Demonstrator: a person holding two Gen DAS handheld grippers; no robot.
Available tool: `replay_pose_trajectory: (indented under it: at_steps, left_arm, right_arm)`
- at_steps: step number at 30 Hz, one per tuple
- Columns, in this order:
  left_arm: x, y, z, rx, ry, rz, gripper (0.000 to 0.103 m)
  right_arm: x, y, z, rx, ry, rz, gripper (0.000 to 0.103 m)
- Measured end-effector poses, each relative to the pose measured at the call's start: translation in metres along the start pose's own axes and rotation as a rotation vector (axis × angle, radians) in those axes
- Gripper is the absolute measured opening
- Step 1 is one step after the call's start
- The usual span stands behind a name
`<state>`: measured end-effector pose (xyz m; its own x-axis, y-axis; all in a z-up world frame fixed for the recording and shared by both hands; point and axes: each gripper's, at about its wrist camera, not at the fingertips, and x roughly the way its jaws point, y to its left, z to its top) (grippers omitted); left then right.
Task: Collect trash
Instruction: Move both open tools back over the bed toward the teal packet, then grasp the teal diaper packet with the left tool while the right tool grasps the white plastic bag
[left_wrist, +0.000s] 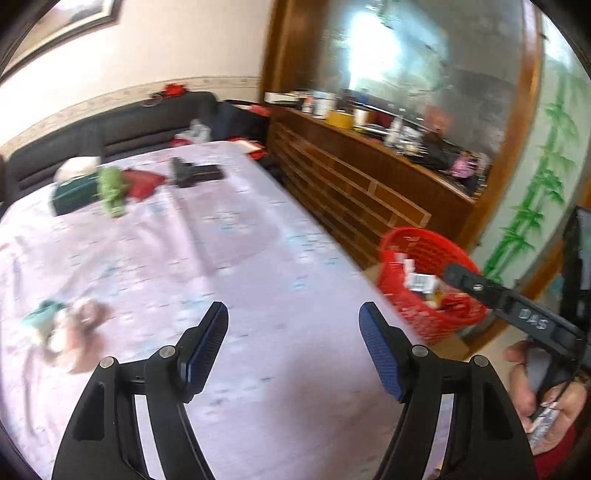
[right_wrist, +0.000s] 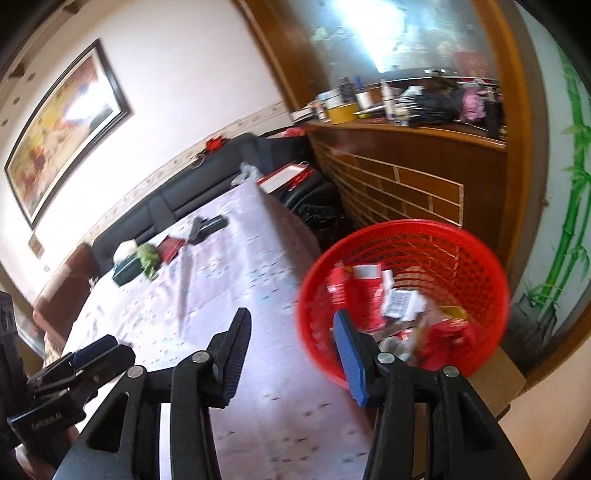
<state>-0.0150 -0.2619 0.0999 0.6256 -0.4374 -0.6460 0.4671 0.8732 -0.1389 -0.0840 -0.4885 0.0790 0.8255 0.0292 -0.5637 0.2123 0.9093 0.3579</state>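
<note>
Two handheld grippers are hovering over a bed (left_wrist: 229, 236) covered in a pale lilac sheet. The left gripper (left_wrist: 293, 325) is standing released, jaws apart with nothing between them. The right gripper (right_wrist: 291, 332) is likewise spread and empty, pointing toward a red mesh basket (right_wrist: 436, 243) sitting just beside the bed's edge, holding red and white packaging scraps (right_wrist: 400, 301). Crumpled trash (left_wrist: 70, 325) is lying on the sheet near the left gripper; a green bundle (left_wrist: 112, 190) and dark boxes are resting farther up the bed.
</note>
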Motion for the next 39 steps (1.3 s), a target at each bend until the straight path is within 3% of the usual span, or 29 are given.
replay_pose_trajectory:
  at_steps: [2,9,18,23,26,31,37,39]
  left_arm:
    - [-0.007,0.017,-0.006,-0.012,-0.009,0.049,0.072]
    - [-0.032,0.08,-0.02,-0.062,-0.041,0.209,0.073]
    - [-0.059,0.147,-0.033,-0.132,-0.046,0.304,0.073]
    - [-0.068,0.205,-0.029,-0.211,-0.013,0.36,0.076]
    - [-0.063,0.239,-0.028,-0.27,0.028,0.364,0.076]
    - [-0.034,0.277,-0.025,-0.355,0.1,0.306,0.076]
    - [0.006,0.281,-0.027,-0.359,0.15,0.261,0.074]
    - [0.015,0.281,-0.029,-0.35,0.156,0.274,0.064]
  right_arm:
    - [0.003,0.016,-0.004,-0.023,0.009,0.003,0.063]
    - [0.022,0.072,-0.018,-0.106,0.059,0.035,0.063]
    - [0.047,0.156,-0.043,-0.251,0.132,0.086,0.063]
    - [0.063,0.192,-0.055,-0.285,0.212,0.161,0.062]
    - [0.066,0.206,-0.061,-0.288,0.242,0.211,0.062]
    - [0.075,0.227,-0.07,-0.299,0.291,0.263,0.063]
    - [0.083,0.237,-0.072,-0.294,0.328,0.282,0.062]
    - [0.086,0.238,-0.071,-0.295,0.333,0.277,0.059]
